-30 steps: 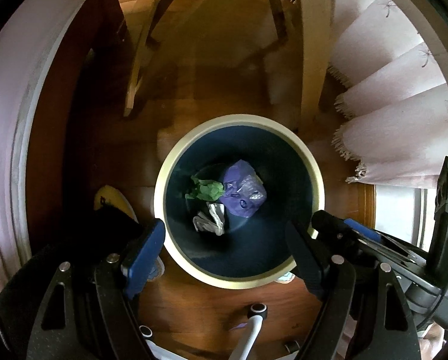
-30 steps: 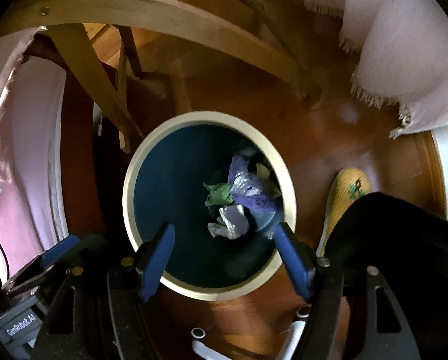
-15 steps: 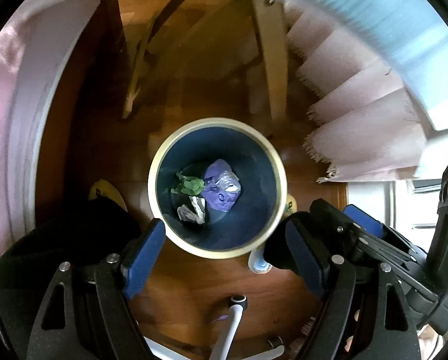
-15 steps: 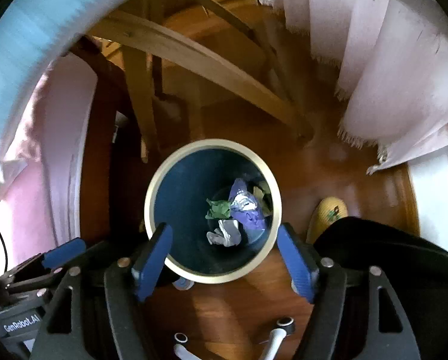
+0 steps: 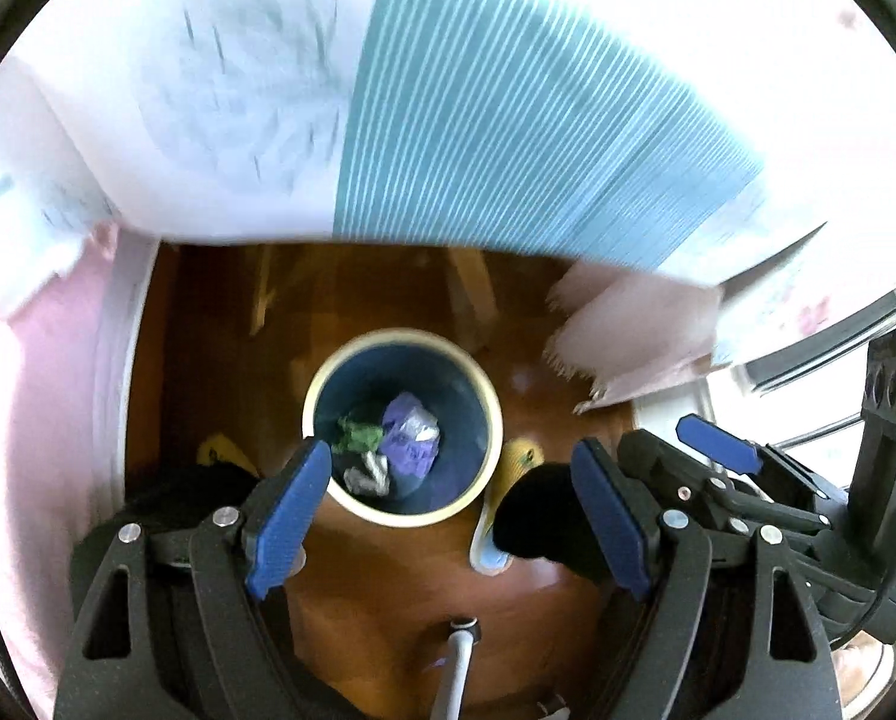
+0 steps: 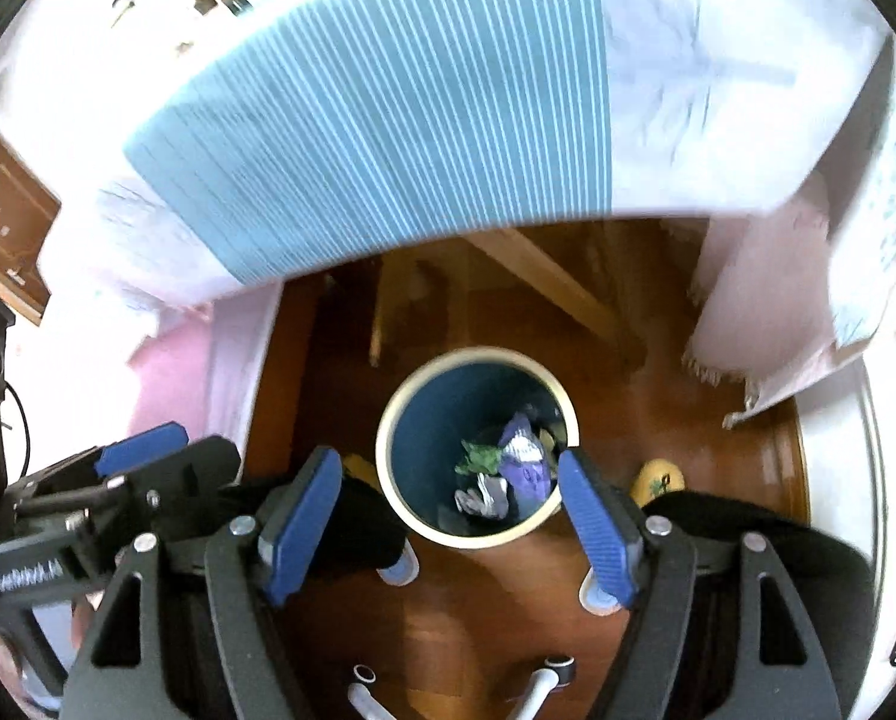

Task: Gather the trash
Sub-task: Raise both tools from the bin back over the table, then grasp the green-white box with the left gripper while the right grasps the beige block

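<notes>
- Down on the wooden floor (image 5: pixel 388 576) stands the bin (image 5: pixel 490 420), dark blue inside with a cream rim, upright and seen from above in both wrist views.
- Inside it, at the bottom, lies the trash: a purple wrapper (image 5: pixel 412 435), a green scrap (image 5: pixel 358 437) just beside it, and a crumpled grey-white piece (image 5: pixel 367 477) touching both.
- The left tool (image 5: pixel 451 510) hangs above the bin, blue pads spread wide, nothing between them.
- The right tool (image 6: pixel 448 519) is spread too; its jaws have just been opening, and they carry nothing.
- Yellow slippers (image 6: pixel 658 480) sit on the floor close to the bin, with dark trouser legs (image 6: pixel 766 540) over them.
- Above, the counter edge carries a blue-striped cloth (image 5: pixel 508 120), blurred.
- A fringed pale cloth (image 6: pixel 748 312) hangs at the right.
</notes>
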`<action>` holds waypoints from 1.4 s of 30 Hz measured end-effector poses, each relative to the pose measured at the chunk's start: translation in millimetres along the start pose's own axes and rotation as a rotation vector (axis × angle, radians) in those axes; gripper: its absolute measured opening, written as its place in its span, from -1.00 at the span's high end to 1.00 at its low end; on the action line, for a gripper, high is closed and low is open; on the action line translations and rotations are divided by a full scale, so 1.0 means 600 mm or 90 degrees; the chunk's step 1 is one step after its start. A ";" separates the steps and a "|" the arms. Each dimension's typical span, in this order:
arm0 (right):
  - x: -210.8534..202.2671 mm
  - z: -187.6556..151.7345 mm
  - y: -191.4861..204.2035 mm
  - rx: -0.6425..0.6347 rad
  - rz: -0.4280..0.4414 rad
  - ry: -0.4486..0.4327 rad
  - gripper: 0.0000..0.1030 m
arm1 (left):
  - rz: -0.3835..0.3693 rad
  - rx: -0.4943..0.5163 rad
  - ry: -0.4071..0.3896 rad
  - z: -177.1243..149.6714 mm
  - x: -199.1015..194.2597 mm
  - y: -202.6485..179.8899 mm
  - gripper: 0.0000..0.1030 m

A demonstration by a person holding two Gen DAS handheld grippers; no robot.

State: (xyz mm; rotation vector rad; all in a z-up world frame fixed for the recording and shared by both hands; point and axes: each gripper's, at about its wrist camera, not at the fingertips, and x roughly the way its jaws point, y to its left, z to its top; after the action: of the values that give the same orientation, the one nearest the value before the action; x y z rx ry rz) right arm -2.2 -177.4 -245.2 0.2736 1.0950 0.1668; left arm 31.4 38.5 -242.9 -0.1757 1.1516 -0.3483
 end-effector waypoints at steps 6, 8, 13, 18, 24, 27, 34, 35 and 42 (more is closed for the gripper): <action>-0.094 0.048 0.018 -0.020 0.016 -0.068 -0.47 | -0.007 0.005 -0.054 0.052 -0.088 -0.015 -0.58; -0.118 0.063 0.022 -0.026 0.026 -0.085 -0.47 | -0.011 0.009 -0.068 0.066 -0.110 -0.020 -0.58; -0.183 0.114 0.038 -0.057 0.040 -0.134 -0.47 | 0.000 0.034 -0.104 0.119 -0.169 -0.038 -0.58; -0.221 0.181 0.055 -0.081 0.041 -0.162 -0.47 | 0.018 0.058 -0.136 0.176 -0.217 -0.041 -0.59; -0.227 0.282 0.070 -0.092 0.040 -0.181 -0.47 | 0.062 0.064 -0.165 0.283 -0.241 -0.022 -0.59; -0.214 0.340 0.084 -0.089 0.055 -0.183 -0.47 | 0.074 0.068 -0.165 0.337 -0.237 -0.009 -0.59; -0.146 0.477 0.138 -0.100 0.097 -0.169 -0.46 | 0.133 0.058 -0.151 0.454 -0.193 0.043 -0.59; -0.134 0.497 0.146 -0.101 0.105 -0.163 -0.46 | 0.137 0.061 -0.146 0.475 -0.181 0.050 -0.59; -0.044 0.622 0.191 -0.080 0.136 -0.146 -0.46 | 0.174 0.094 -0.119 0.593 -0.098 0.090 -0.59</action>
State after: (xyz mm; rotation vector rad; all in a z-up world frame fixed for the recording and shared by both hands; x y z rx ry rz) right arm 319.1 -126.0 -28.1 0.2889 0.8234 0.3845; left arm 345.4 95.1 -66.3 0.0782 0.9454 -0.1696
